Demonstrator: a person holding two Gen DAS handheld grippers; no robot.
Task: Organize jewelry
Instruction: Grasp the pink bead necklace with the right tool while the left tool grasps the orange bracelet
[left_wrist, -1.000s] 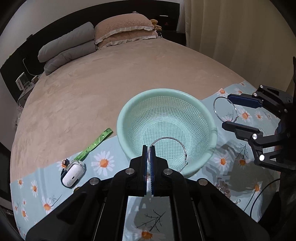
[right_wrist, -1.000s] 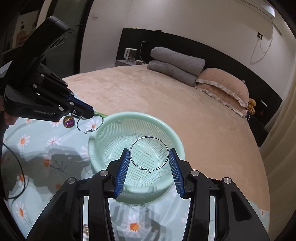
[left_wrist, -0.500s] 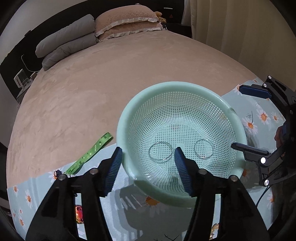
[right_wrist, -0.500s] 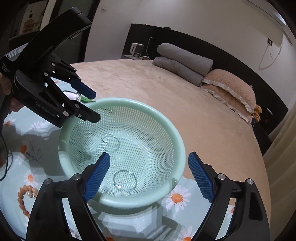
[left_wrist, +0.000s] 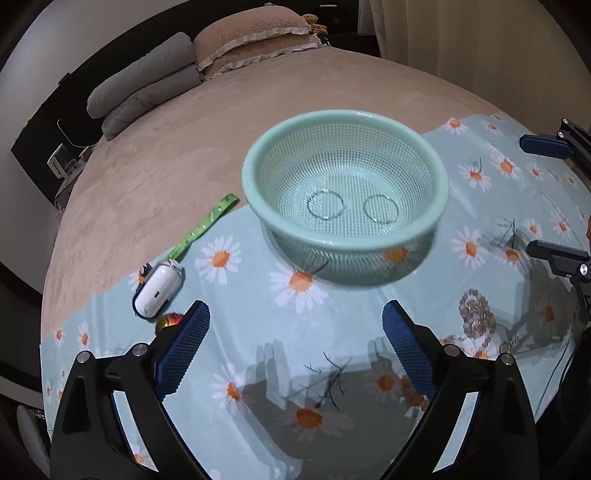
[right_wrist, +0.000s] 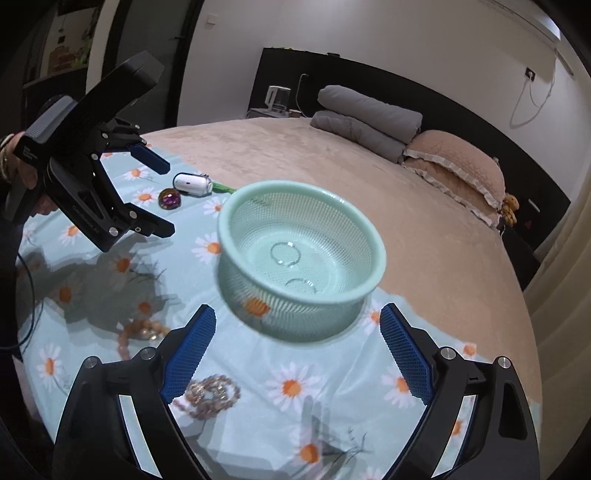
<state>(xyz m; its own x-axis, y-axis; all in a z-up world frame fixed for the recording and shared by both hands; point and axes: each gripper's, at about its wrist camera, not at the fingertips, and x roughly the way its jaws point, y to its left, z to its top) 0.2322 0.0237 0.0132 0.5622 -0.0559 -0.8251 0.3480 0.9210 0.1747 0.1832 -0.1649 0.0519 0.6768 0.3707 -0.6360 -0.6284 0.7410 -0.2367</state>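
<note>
1. Now the left gripper (left_wrist: 293, 343) is wide open and holds nothing. It hangs over the flowery blue cloth (left_wrist: 258, 302), on the near side of the green basket (left_wrist: 345, 122).
2. The right gripper (right_wrist: 297, 349) is wide open too and holds nothing. Its blue pads (right_wrist: 406, 354) sit on each side of the basket in its own view, but do not touch it.
3. Two silver hoops lie flat in the bottom of the basket, side by side: the left hoop (left_wrist: 325, 205) and the right hoop (left_wrist: 381, 209). They are apart from each other.
4. Nothing sits between the open grippers and the basket, only bare cloth.
5. One white case (left_wrist: 158, 290) lies on the cloth near the left gripper, with one shiny round bead (left_wrist: 169, 319) just beside it and one green strap (left_wrist: 207, 227) past it, partly on the brown bed (left_wrist: 177, 140).
6. Two bead bracelets show on the cloth: the pale bead bracelet (right_wrist: 212, 393) near the right gripper and an orange bead bracelet (right_wrist: 142, 330) farther off. Both are blurry.
7. Two grey folded blankets (right_wrist: 365, 118) and two pink pillows (right_wrist: 461, 162) lie at the head of the bed.
8. From the left camera, the right gripper is cut off at the picture's edge.
</note>
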